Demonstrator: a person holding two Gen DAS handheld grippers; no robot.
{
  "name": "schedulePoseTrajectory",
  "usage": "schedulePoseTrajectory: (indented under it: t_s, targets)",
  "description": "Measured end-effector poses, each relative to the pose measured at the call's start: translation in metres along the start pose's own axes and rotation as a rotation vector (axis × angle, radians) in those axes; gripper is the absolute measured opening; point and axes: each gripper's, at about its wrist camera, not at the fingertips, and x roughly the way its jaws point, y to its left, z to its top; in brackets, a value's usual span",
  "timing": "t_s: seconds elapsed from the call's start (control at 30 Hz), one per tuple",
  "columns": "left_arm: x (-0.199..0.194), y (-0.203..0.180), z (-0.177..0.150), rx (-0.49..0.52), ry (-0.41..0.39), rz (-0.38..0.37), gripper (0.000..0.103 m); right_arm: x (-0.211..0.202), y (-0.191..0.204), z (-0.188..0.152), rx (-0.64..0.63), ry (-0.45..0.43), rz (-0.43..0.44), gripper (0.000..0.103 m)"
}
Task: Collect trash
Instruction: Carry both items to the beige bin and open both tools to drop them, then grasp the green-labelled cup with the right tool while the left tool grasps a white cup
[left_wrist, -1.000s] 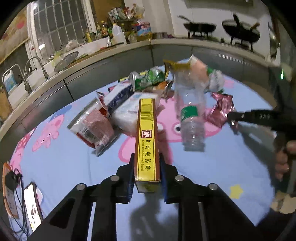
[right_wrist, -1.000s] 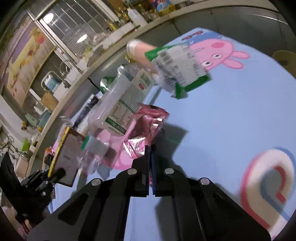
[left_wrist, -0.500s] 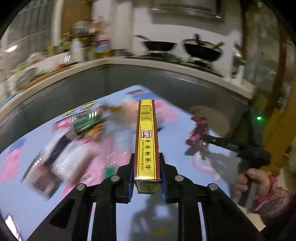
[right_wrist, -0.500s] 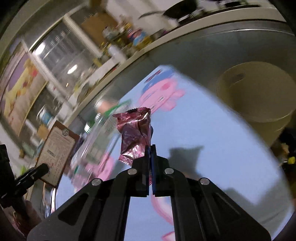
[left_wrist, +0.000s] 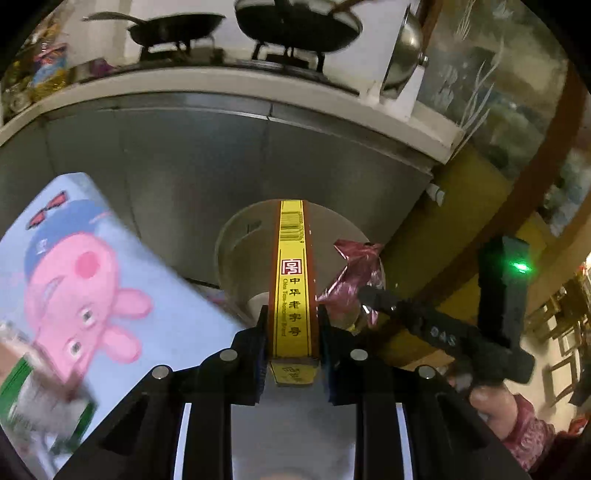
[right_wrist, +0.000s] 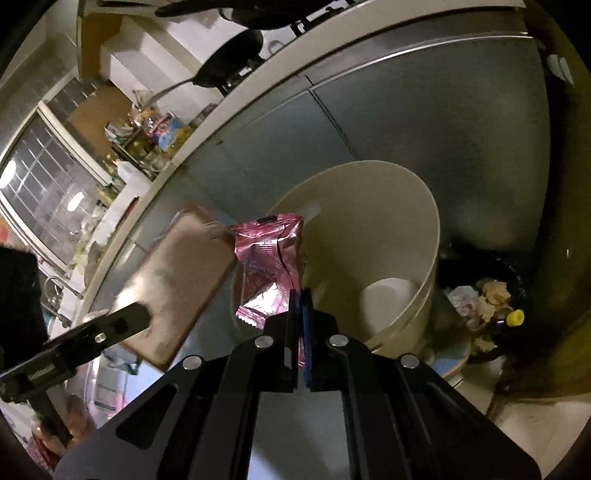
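The left gripper (left_wrist: 291, 332) clamps a long, flat cardboard box (left_wrist: 293, 280), its narrow yellow edge printed with a barcode and red characters, its broad face brown. The right gripper (right_wrist: 300, 306) is pinched nearly closed on a crinkled, shiny pink foil wrapper (right_wrist: 271, 258) with a serrated edge. Both items hang over the round, smooth cream plastic bin (right_wrist: 373, 221), which has 1 pale rounded object at its bottom. Beside the bin sits a dark container (right_wrist: 480, 295) holding crumpled paper and a yellow-capped bottle. Behind are grey, glossy cabinet doors (left_wrist: 166, 166) under a pale countertop with 2 black pans (left_wrist: 236, 26). A soft blue cartoon-pig cloth (left_wrist: 110, 288) lies to the left.
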Motion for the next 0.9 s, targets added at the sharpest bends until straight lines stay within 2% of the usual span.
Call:
schedulePoseTrajectory:
  t_s: [0.07,0.1,0.13,0.3,0.5,0.77,0.9]
  targets:
    - [0.018,-0.003,0.004,0.0,0.029,0.026,0.035,0.002,-0.004,-0.001,-0.013,0.015,-0.02,0.022]
    - [0.025,-0.003,0.006,-0.006,0.04,0.047,0.047,0.002,-0.004,-0.001,-0.01,0.006,-0.03,0.038]
    - [0.027,-0.003,0.006,-0.011,0.038,0.065,0.05,-0.001,-0.004,-0.002,-0.008,-0.016,-0.036,0.04]
    - [-0.002,0.003,-0.002,-0.053,-0.018,0.077,0.052,-0.019,-0.002,-0.006,-0.014,-0.09,-0.035,0.04]
    - [-0.064,0.008,-0.038,-0.106,-0.117,0.109,0.057,-0.033,0.02,-0.019,-0.023,-0.109,0.045,0.039]
    - [-0.155,0.046,-0.118,-0.194,-0.189,0.19,0.057,-0.021,0.08,-0.047,-0.119,-0.029,0.14,0.04]
    - [-0.196,0.08,-0.16,-0.269,-0.212,0.31,0.068,-0.011,0.112,-0.065,-0.18,0.024,0.178,0.039]
